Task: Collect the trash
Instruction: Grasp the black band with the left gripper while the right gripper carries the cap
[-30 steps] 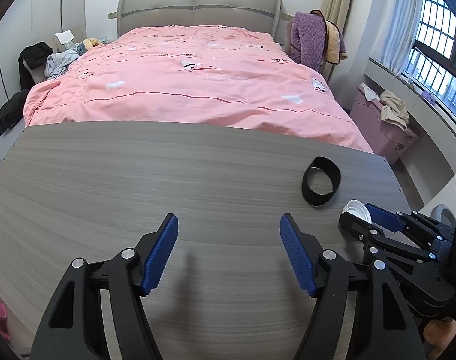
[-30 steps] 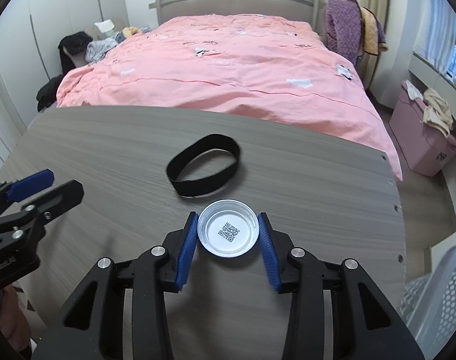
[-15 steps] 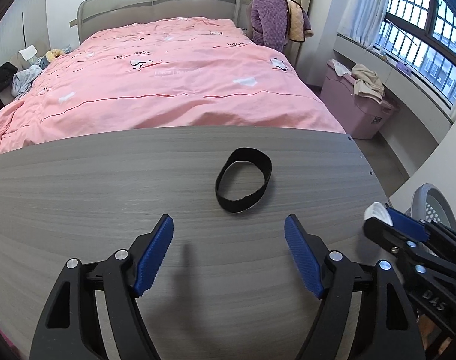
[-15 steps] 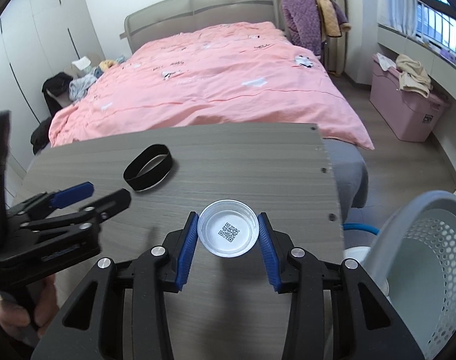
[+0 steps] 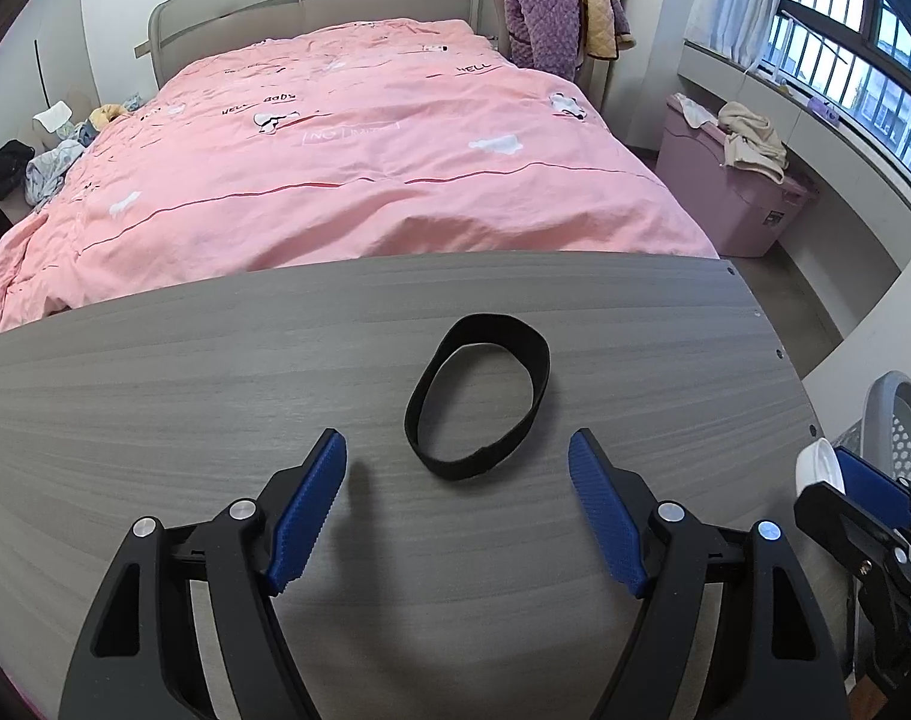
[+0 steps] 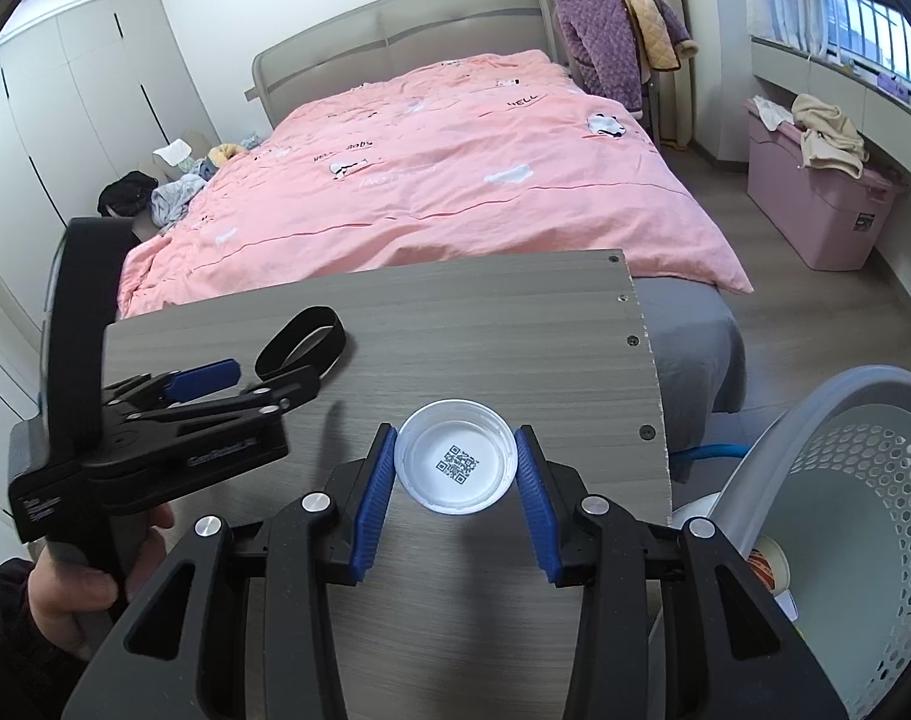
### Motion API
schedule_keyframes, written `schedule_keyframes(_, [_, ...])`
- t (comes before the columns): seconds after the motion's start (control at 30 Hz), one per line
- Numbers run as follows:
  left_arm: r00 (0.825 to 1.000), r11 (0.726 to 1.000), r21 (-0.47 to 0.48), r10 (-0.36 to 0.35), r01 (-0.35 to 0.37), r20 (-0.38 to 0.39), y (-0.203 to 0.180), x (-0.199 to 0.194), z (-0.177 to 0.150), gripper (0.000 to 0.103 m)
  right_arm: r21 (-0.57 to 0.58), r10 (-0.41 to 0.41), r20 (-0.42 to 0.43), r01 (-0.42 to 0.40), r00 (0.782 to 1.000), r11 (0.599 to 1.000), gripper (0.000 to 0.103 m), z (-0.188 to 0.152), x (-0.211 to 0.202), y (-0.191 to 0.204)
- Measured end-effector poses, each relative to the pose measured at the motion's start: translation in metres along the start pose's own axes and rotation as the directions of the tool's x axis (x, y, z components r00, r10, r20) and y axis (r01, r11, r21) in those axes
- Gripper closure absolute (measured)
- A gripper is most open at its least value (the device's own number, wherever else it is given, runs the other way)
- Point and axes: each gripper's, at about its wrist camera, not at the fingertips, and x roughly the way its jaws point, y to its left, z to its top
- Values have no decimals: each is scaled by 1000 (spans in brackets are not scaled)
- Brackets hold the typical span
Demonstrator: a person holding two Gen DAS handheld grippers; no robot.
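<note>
Carried the white lid [image 6: 454, 463], pinched in the right gripper [image 6: 455, 468], from beside the black band [image 5: 478, 396] toward the table's [image 5: 155, 396] edge by the basket [image 6: 863, 480]. Brought the left gripper [image 5: 457, 516], jaws spread and empty, up to the band.

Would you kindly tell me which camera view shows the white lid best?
The right wrist view: the white lid sits centred between the right tool's pads, its printed inside facing the camera. The left wrist view catches only its rim at the right edge.
</note>
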Motion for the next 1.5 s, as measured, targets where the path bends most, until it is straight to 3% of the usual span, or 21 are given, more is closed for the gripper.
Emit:
schedule_keyframes(0.4, [1000,999,18,27,-27,-10,-6,19,13,30,13,0,6,0,1000,1000,63,0,-5,-4])
schedule_keyframes(0.47, [999,999,22,32,-32,-4,-8,19,14,39,14,-4,7,4,1000,1000,63,-1,-7,-4])
schedule_keyframes(0.53, [1000,999,34,27,-26,0,-9,17,13,59,15,-9,6,9,1000,1000,63,-2,-9,-5])
schedule_keyframes(0.67, [1000,1000,27,-6,7,-5,-9,7,4,76,24,-15,6,15,1000,1000,63,-5,-15,-7])
schedule_keyframes(0.9, [999,999,41,-33,31,42,-15,-33,-19,77,29,-36,26,35,999,999,63,-13,-37,-10])
schedule_keyframes(1.1, [991,992,84,-101,94,89,-40,-73,-33,77,50,-74,60,71,995,996,63,-26,-71,-22])
schedule_keyframes(1.5, [955,935,245,-286,258,85,-160,-110,-51,76,185,-227,92,207,970,961,63,-69,-145,-100])
